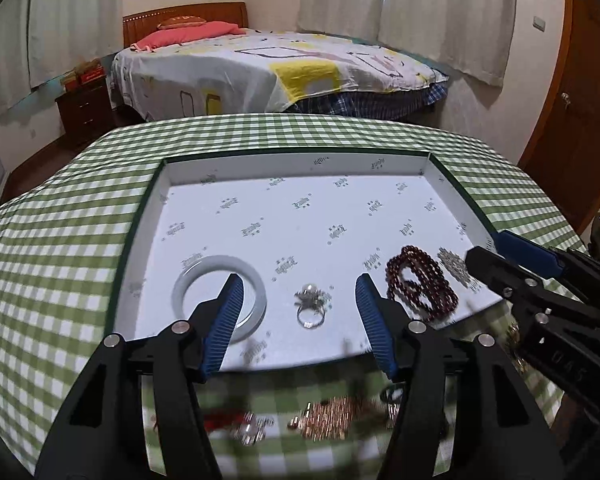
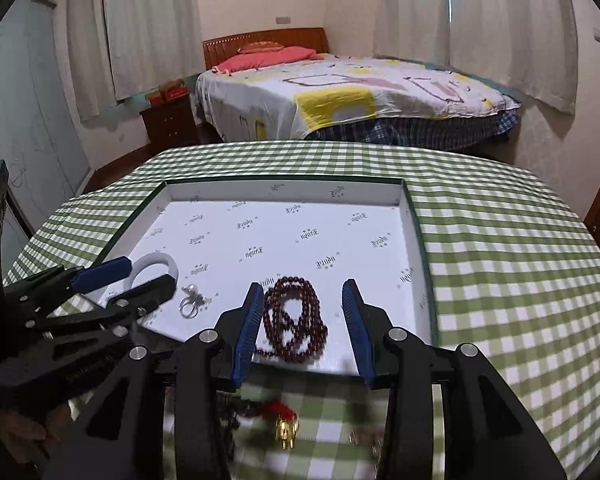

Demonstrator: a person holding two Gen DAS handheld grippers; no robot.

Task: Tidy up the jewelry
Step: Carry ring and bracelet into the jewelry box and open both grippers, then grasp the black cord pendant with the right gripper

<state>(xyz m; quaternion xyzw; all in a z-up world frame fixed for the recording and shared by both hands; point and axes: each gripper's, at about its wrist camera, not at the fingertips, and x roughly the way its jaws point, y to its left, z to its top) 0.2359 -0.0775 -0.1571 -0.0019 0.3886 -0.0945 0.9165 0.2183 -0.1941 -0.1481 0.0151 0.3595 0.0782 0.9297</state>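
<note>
While both grippers hang above the near edge of the tray [image 1: 156,200], neither holds anything. The left gripper [image 1: 298,288] has its blue-padded jaws set moderately apart with only air between them; through the gap the pearl ring [image 1: 311,306] lies on the tray's white printed liner. The left pad of that gripper overlaps the white bangle [image 1: 188,280] in the picture, which lies flat at the tray's near left — contact cannot be told.

The right gripper [image 2: 300,292] is likewise parted, at a narrower gap, and empty. Between its jaws, lower down on the liner, sits the dark red bead bracelet [image 2: 294,320], coiled in several loops and touching neither pad. In the left wrist view the same bracelet lies to the right of the ring, with a small silver chain piece [image 1: 454,266] just beyond it, near the tray's right wall.

The tray is shallow, dark-rimmed and white inside, and rests on a worktop [image 2: 500,260] covered with a green-and-white checked cloth. On the cloth in front of the tray — blurred in both views — more jewelry waits outside it: a rose-gold chain heap [image 1: 328,420], a red and silver piece [image 1: 236,424], and a red tassel with a gold end [image 2: 284,420].

Behind the worktop stands a bed [image 1: 280,68] with a patterned sheet and a red pillow.
</note>
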